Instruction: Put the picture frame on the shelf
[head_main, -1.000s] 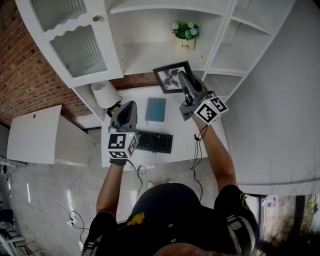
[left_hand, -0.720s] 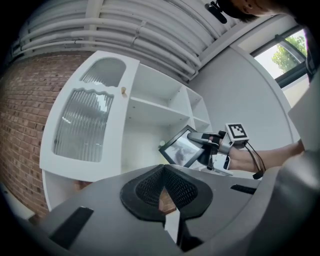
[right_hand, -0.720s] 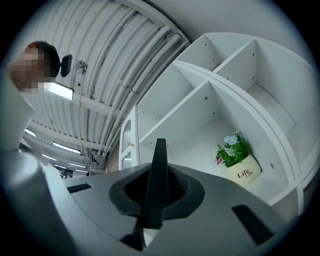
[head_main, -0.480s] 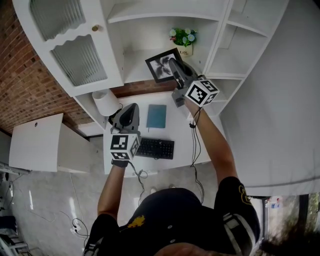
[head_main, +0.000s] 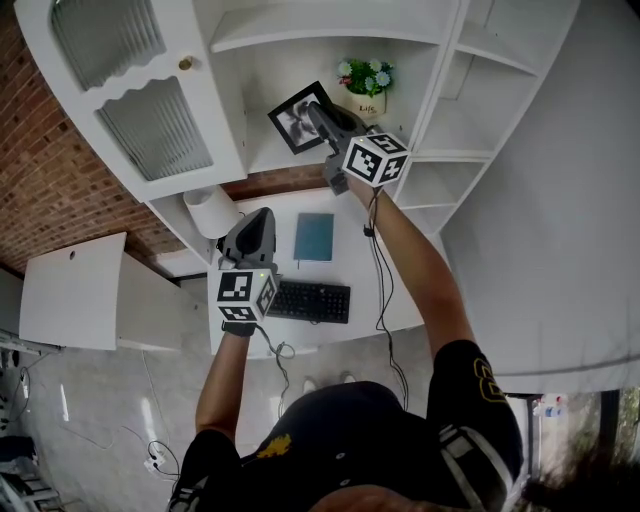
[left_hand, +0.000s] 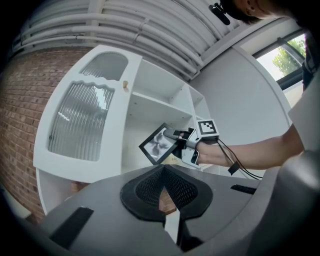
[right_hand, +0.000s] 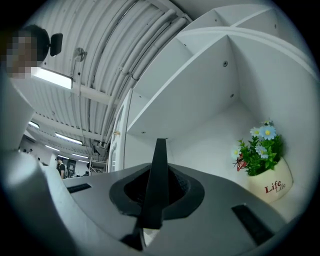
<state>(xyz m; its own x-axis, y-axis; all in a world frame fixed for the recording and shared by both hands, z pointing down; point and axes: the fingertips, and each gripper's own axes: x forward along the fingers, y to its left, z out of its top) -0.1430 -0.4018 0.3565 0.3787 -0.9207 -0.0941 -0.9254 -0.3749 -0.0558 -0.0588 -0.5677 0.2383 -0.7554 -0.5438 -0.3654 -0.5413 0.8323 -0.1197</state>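
Observation:
A black picture frame (head_main: 293, 113) with a grey photo hangs tilted in front of the open white shelf (head_main: 262, 142), left of a small flower pot (head_main: 368, 84). My right gripper (head_main: 320, 116) is shut on the frame's right edge. In the right gripper view the frame (right_hand: 157, 175) stands edge-on between the jaws, with the flower pot (right_hand: 265, 172) at the right in the shelf compartment (right_hand: 210, 135). My left gripper (head_main: 256, 222) hovers over the desk with its pads together and nothing in them. The left gripper view shows the frame (left_hand: 159, 145) held by the right gripper (left_hand: 173, 134).
On the white desk (head_main: 365, 265) lie a blue book (head_main: 314, 236) and a black keyboard (head_main: 310, 300). A white lamp (head_main: 210, 188) stands at the desk's left. A cabinet door (head_main: 150, 120) with ribbed glass closes the shelf unit's left side. Narrower shelves (head_main: 455, 130) are on the right.
My right gripper has carried the picture frame up and to the left, from above the desk's back edge to in front of the shelf compartment. The left gripper has hardly moved.

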